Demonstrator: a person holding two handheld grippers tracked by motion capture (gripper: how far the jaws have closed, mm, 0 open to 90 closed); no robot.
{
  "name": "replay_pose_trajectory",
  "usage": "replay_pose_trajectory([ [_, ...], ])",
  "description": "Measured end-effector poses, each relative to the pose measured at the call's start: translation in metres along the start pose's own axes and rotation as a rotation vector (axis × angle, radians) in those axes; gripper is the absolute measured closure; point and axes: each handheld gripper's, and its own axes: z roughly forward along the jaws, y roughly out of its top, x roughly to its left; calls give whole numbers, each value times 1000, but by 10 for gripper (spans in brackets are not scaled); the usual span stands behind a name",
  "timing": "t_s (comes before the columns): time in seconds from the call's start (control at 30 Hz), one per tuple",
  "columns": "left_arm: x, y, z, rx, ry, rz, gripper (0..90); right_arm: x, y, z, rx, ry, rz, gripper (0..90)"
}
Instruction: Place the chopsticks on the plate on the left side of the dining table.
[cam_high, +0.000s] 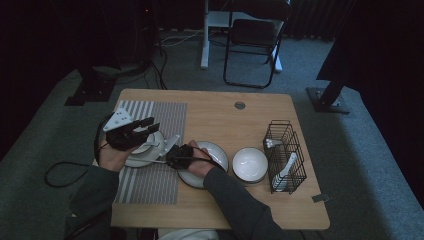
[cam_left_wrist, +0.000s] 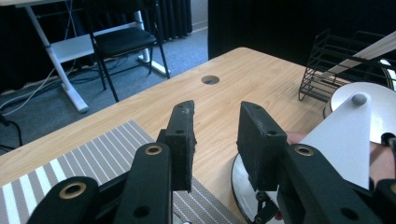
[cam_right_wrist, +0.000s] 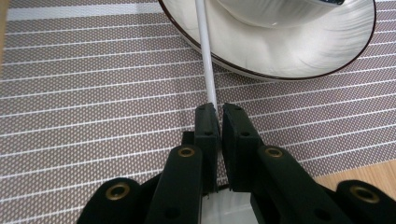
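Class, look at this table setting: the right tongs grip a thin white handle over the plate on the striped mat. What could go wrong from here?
1. The right tongs pinch the white handle only at its end, so it could swivel or slip.
2. The handle lies across the plate rim; pulling it might shift the plate.
3. The open left tongs hover close above and could bump the dishes.

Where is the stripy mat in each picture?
High view: the striped mat lies on the left part of the table.
Left gripper view: the striped mat is at the bottom left corner.
Right gripper view: the striped mat spreads across most of the picture, under the white plate and the white handle that the right claw grips.
Shared landmark: the wooden table.
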Motion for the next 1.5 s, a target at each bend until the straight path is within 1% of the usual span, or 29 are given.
replay_pose_trajectory([
  [0.27,-2,-1,1,2,-5,2,668,-1,4,3,-7,-10,17,841],
  [0.37,0,-2,0,1,-3,-1,668,-1,3,1,-11,-16,29,790],
  [0.47,0,-3,0,3,-2,-6,668,-3,1,-6,-23,-24,50,764],
  [0.57,0,-3,1,4,-5,-6,664,-4,-3,-16,-39,-28,70,759],
  [0.6,-1,-3,2,4,-6,-6,662,-3,-5,-19,-45,-28,82,756],
  [0.63,-1,-3,2,5,-9,-5,660,-3,-7,-22,-54,-30,83,754],
  [0.7,-2,-3,4,7,-10,-4,655,-2,-13,-28,-60,-39,99,739],
  [0.8,-5,-2,7,10,-19,-1,653,-1,-22,-36,-83,-34,128,729],
  [0.87,-6,-2,10,12,-23,-1,652,0,-26,-40,-84,-39,134,721],
  [0.93,-7,-2,12,15,-30,1,651,3,-29,-44,-82,-46,139,707],
  [1.2,-14,1,19,20,-51,11,644,16,-43,-63,-117,-64,152,677],
  [1.33,-16,2,23,21,-62,12,639,22,-51,-71,-124,-78,164,670],
  [1.5,-21,4,30,27,-82,20,635,30,-63,-84,-163,-96,186,660],
])
